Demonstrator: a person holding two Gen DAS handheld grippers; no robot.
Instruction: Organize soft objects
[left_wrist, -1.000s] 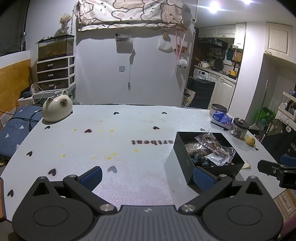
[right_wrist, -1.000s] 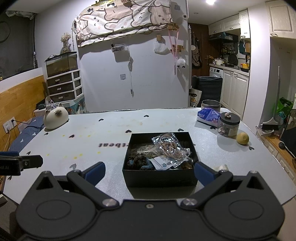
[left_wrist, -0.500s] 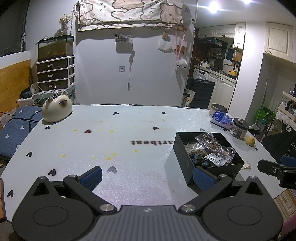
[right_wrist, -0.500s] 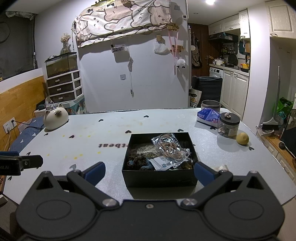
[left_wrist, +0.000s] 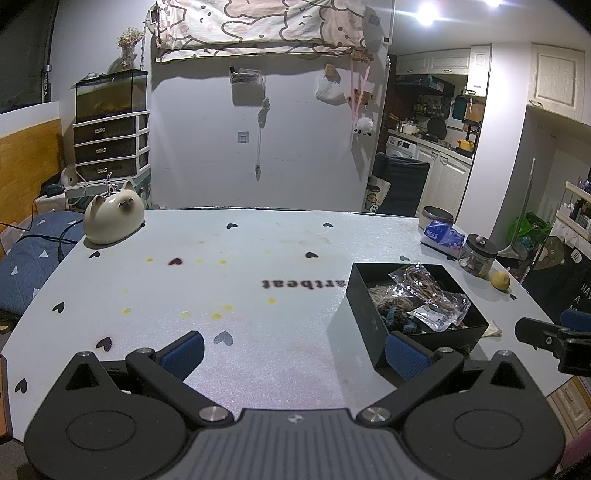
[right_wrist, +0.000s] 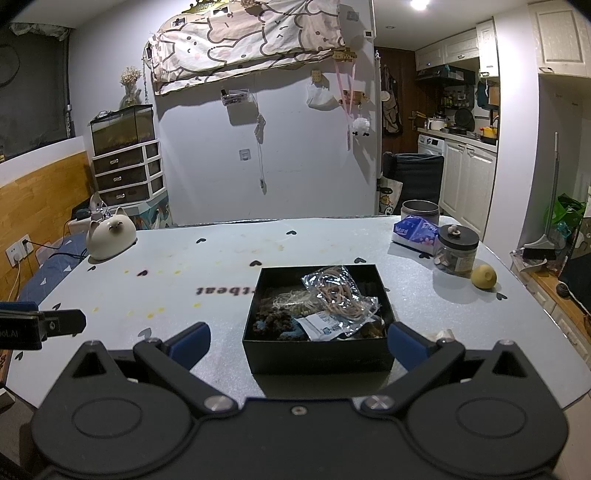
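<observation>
Right wrist: spread fingers (right_wrist: 406, 341) flank black box (right_wrist: 317, 356).

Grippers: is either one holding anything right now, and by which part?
Nothing is held. The left gripper and right gripper are both open and empty; the black box sits untouched.

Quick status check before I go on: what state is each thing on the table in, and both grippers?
Left gripper: open, empty, above the table.
Right gripper: open, empty, facing the box.
Open-topped black rectangular box: upright, no lid, holding soft items.
Clear plastic bag of tan cords: lying on top in the box.
Glass jar with black lid: upright, lid on.
Cream cat-shaped ceramic figure: upright.
</observation>
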